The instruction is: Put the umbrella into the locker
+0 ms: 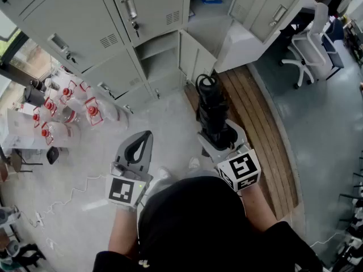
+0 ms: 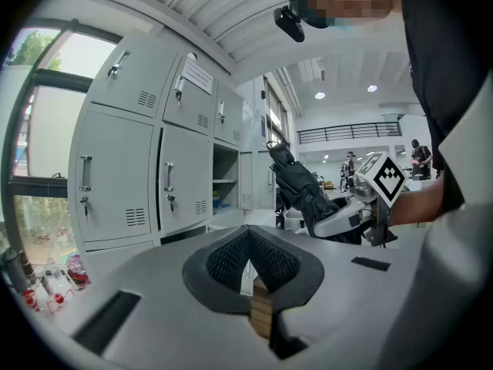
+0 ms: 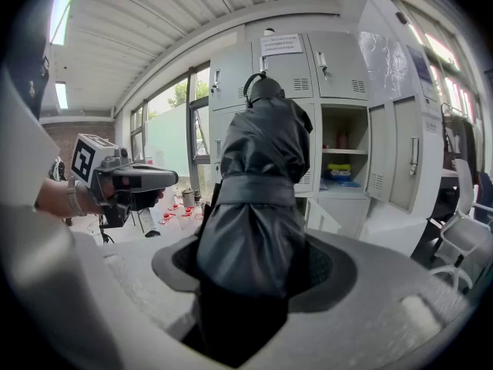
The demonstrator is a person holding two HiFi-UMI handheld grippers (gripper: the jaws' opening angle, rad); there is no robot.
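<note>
A bank of grey lockers [image 1: 85, 27] fills the upper part of the head view. One open locker [image 1: 161, 58] among them stands with its door swung aside and a shelf inside. The pale floor [image 1: 170, 123] runs below them, with a strip of wooden boards [image 1: 261, 129] curving along its right side. A white office chair [image 1: 309, 47] sits beyond the boards, well apart from the lockers.

The folded black umbrella [image 1: 211, 103], strapped round its middle, is held in the air in front of the open locker and has not reached it. Its looped end points toward the lockers. The right gripper [image 1: 217, 136] holds it, with its fingers [image 3: 331, 272] clamped on the umbrella's lower folds.

The left gripper [image 1: 144, 139] is just beside it and apart from the umbrella. Its fingers [image 2: 223, 257] are together at the tips, with nothing between them.

A cluster of clear, red-capped containers [image 1: 68, 109] lies on the floor at the left, near the lockers' base.
</note>
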